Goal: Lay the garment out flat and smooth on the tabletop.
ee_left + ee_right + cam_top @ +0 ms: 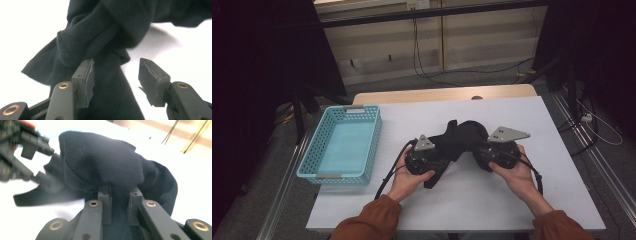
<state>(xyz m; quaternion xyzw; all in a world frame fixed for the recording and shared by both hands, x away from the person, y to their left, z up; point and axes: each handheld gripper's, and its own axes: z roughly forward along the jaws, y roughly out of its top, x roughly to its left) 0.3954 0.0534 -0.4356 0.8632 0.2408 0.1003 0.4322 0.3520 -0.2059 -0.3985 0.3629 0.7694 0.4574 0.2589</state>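
Note:
A crumpled black cloth lies mid-table on the white tabletop. My left gripper sits at the cloth's left end. In the left gripper view it is open, its jaws standing either side of a trailing strip of the cloth. At the cloth's right end is my right gripper. The right gripper view has its jaws shut on a fold of the cloth, which bulges up beyond them. The left gripper appears blurred at that view's upper left.
A light blue plastic basket stands at the table's left edge with nothing in it. Cables trail across the floor beyond the far edge. Dark stands flank both sides of the table.

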